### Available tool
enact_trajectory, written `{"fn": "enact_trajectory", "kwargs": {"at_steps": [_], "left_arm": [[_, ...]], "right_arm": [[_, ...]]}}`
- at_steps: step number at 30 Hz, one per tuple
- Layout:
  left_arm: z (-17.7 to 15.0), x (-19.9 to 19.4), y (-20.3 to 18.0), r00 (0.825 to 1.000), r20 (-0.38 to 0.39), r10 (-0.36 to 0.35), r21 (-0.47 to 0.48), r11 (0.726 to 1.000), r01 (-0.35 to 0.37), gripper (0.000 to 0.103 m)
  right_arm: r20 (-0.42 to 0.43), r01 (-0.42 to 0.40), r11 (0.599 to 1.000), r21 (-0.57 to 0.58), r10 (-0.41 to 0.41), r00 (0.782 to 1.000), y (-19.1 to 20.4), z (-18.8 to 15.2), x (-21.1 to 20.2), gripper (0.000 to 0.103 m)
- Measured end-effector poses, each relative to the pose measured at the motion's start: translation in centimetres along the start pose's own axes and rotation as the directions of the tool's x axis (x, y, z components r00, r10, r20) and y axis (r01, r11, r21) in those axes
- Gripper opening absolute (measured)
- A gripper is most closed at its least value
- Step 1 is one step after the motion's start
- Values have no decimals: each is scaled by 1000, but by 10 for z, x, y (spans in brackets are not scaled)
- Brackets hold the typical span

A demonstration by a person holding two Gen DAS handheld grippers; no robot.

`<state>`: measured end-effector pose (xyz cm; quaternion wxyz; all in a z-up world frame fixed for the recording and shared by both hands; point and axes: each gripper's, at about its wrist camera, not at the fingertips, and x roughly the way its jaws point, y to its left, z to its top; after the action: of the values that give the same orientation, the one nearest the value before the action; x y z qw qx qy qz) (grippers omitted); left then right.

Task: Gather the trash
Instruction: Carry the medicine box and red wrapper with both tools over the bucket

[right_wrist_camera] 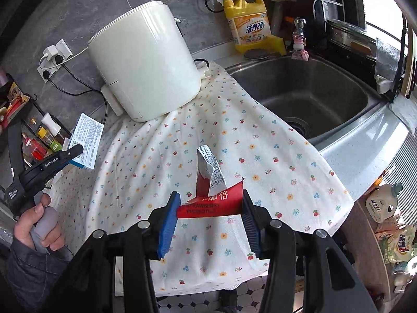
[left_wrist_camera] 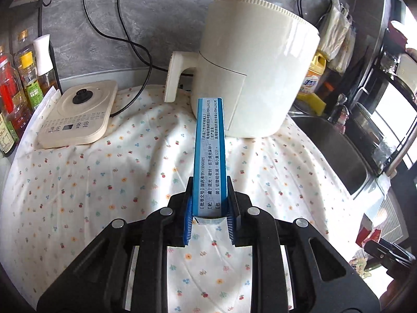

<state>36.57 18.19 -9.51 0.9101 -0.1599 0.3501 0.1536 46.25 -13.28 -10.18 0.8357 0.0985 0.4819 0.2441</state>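
red wrapper (right_wrist_camera: 208, 207) reads "strawberry" (then perhaps "probiotics"); left gripper (right_wrist_camera: 74, 154) "genrobot.ai".

One blue-and-white cardboard medicine box (left_wrist_camera: 209, 156) between the left fingers; one red torn strawberry wrapper (right_wrist_camera: 208, 203) between the right fingers. Ahead: one cream plastic air fryer (left_wrist_camera: 258, 62), one cream kettle base (left_wrist_camera: 78, 114), one yellow detergent bottle (right_wrist_camera: 247, 23), one steel sink (right_wrist_camera: 312, 99).

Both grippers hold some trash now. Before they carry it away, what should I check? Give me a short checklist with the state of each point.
1. Left gripper shut on the blue medicine box: ok.
2. Right gripper shut on the red wrapper: ok.
3. Box lifted clear of the floral cloth: ok.
4. Box clear of the white appliance: cannot tell; its far end looks close.
5. Trash bin in view: not ok, none visible.
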Motion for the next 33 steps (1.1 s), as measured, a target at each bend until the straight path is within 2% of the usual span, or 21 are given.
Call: {"fn": "enact_trajectory", "kwargs": {"at_steps": [7, 13, 23, 28, 33], "left_arm": [[-48, -24, -72, 994, -60, -96, 96, 990, 102, 21], [-90, -35, -132, 975, -137, -173, 169, 966, 195, 21], [-160, -57, -217, 923, -256, -288, 271, 895, 354, 21], [-196, -61, -240, 897, -323, -302, 297, 868, 399, 21], [-234, -62, -254, 877, -382, -293, 302, 857, 417, 21]], "right_arm": [[19, 36, 995, 90, -38, 999, -57, -38, -49, 46], [24, 86, 981, 176, -91, 996, -112, -77, -89, 46], [-14, 156, 946, 286, -158, 987, -179, -152, -137, 46], [-51, 170, 937, 305, -163, 985, -197, -185, -149, 46], [-105, 177, 932, 317, -151, 983, -208, -217, -150, 46]]}}
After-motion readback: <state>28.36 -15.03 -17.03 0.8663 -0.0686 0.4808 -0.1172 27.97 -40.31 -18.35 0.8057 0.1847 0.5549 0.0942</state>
